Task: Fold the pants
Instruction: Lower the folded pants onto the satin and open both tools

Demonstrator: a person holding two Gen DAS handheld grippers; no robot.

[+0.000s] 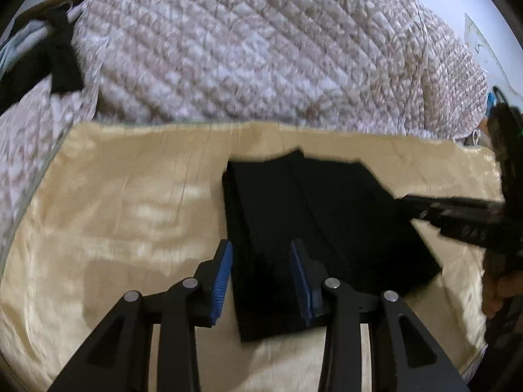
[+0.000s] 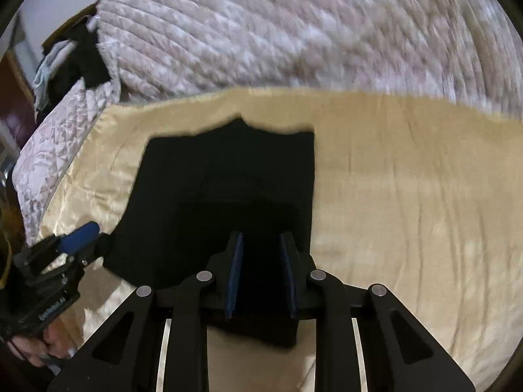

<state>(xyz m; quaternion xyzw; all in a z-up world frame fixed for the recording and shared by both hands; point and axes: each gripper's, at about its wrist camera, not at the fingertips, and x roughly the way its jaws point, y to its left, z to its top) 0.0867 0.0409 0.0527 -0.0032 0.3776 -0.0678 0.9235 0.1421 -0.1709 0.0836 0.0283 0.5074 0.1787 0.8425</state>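
Note:
The black pants lie folded into a compact rectangle on a cream satin sheet. My left gripper is open, its blue pads hovering over the near left part of the pants, holding nothing. In the right wrist view the pants lie straight ahead. My right gripper is open over their near edge, empty. The right gripper also shows in the left wrist view at the pants' right side. The left gripper shows at the left of the right wrist view.
A quilted pink-and-white bedspread is bunched up behind the sheet. Dark and light clothes lie at the far left. The cream sheet stretches wide to the right of the pants.

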